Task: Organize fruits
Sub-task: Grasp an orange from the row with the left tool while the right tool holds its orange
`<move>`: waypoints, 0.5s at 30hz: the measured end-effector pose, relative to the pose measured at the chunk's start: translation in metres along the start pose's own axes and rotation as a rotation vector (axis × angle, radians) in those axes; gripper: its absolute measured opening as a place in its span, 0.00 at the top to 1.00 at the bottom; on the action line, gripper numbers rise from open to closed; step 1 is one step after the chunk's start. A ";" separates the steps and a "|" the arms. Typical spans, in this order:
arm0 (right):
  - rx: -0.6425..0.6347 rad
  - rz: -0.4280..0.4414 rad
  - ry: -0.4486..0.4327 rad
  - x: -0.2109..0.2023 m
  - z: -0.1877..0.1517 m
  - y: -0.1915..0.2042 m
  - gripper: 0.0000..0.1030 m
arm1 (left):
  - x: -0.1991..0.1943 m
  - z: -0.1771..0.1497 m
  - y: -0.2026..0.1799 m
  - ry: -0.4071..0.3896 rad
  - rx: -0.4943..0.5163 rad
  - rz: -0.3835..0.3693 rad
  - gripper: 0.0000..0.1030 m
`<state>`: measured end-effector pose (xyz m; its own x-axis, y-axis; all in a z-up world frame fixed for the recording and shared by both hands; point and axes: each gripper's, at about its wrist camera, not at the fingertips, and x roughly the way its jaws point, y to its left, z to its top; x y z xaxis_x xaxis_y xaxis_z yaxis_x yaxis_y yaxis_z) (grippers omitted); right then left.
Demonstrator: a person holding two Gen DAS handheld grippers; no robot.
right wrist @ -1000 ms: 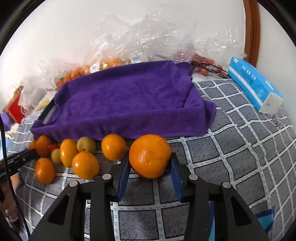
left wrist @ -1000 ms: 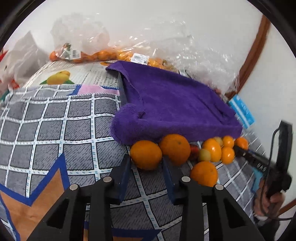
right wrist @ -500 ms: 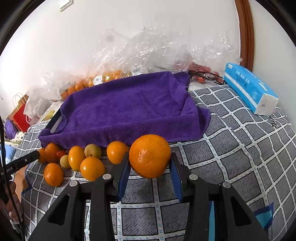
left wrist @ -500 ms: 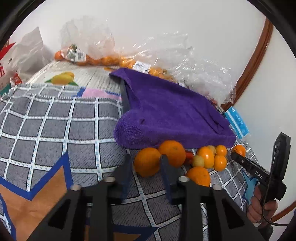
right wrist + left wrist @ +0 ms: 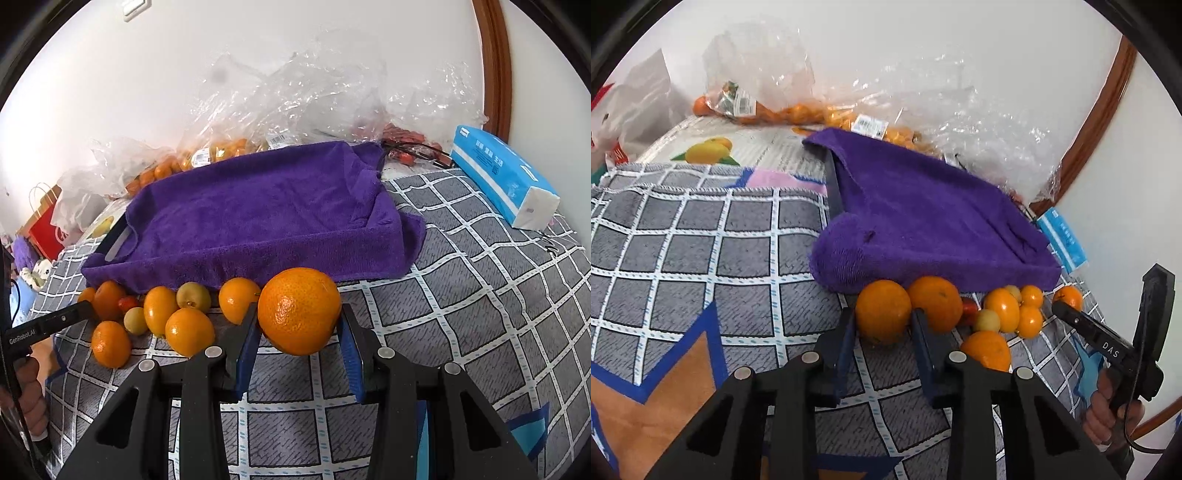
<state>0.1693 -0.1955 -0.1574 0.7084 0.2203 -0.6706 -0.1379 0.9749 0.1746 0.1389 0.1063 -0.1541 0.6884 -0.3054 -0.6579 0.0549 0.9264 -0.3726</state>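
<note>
One purple towel point(image 5: 258, 214), one tissue pack point(image 5: 506, 181)

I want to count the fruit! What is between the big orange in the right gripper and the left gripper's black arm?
In the right wrist view, between the big round orange and the left gripper lies a cluster of small oranges and yellow-green fruits.

Oranges point(image 5: 299, 311) bright orange; one small fruit point(image 5: 193, 294) yellow-green. Towel point(image 5: 258, 206) solid purple. Cloth point(image 5: 461, 295) grey, white grid, blue-and-tan star motif near left. Tissue pack point(image 5: 498, 173) far right, blue and white.
</note>
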 end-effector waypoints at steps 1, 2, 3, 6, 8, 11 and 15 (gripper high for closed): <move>0.002 0.000 -0.003 -0.001 0.000 0.000 0.60 | 0.000 0.000 0.000 -0.003 0.000 0.007 0.72; 0.005 0.002 -0.006 -0.002 0.000 -0.001 0.60 | 0.000 0.000 0.000 0.000 -0.002 0.011 0.72; 0.007 0.002 -0.008 -0.002 0.000 -0.001 0.60 | 0.001 0.001 0.001 0.004 -0.005 0.015 0.72; 0.009 0.005 -0.012 -0.002 0.000 -0.002 0.60 | -0.005 0.001 0.002 -0.023 -0.005 0.005 0.72; 0.012 0.009 -0.019 -0.004 0.000 -0.003 0.60 | -0.011 0.000 -0.001 -0.049 0.008 -0.003 0.72; 0.021 0.018 -0.039 -0.007 -0.001 -0.004 0.60 | -0.018 -0.001 -0.006 -0.077 0.032 -0.007 0.72; 0.020 0.007 -0.045 -0.010 -0.003 -0.003 0.60 | -0.022 -0.001 -0.010 -0.097 0.049 -0.008 0.72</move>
<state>0.1605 -0.2006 -0.1527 0.7379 0.2246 -0.6364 -0.1289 0.9725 0.1938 0.1223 0.1036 -0.1369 0.7546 -0.2917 -0.5877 0.0939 0.9345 -0.3433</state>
